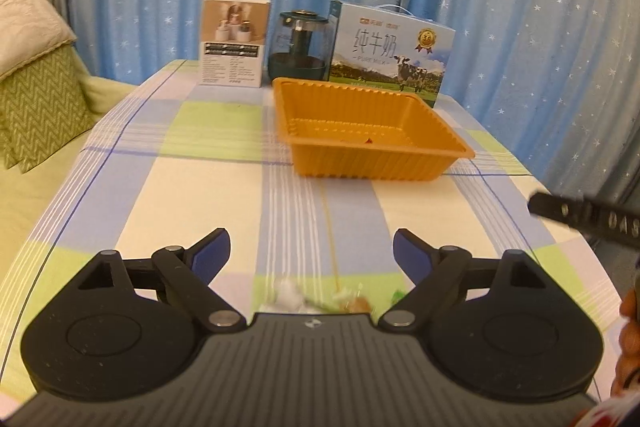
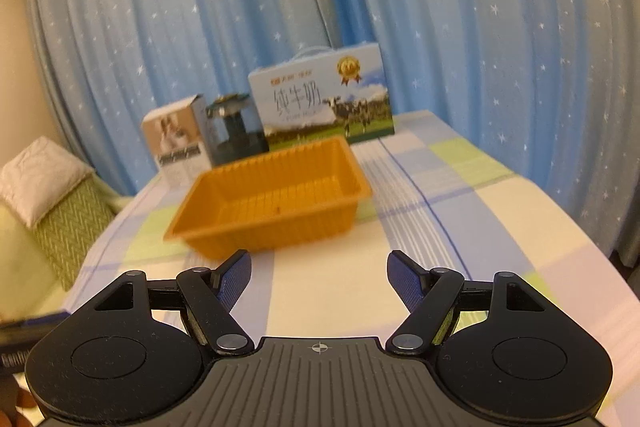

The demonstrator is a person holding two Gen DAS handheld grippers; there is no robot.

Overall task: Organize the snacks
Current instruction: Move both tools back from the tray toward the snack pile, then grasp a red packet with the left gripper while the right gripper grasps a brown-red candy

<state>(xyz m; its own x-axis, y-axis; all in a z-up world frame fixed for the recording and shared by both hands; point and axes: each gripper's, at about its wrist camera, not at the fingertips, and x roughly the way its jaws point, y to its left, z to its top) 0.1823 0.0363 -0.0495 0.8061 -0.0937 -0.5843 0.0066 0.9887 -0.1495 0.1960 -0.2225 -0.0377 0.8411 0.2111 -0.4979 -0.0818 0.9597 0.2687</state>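
Snacks [image 1: 320, 297] lie on your tablecloth [image 1: 200, 179] just under the wide, empty left gripper [image 1: 312, 255], right gripper [image 2: 319, 277] likewise agape, orange tray [image 1: 372, 131] well beyond.

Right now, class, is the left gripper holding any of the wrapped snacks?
No. The left gripper stands open with nothing between its pads, and the wrapped snacks lie on the tablecloth below it.
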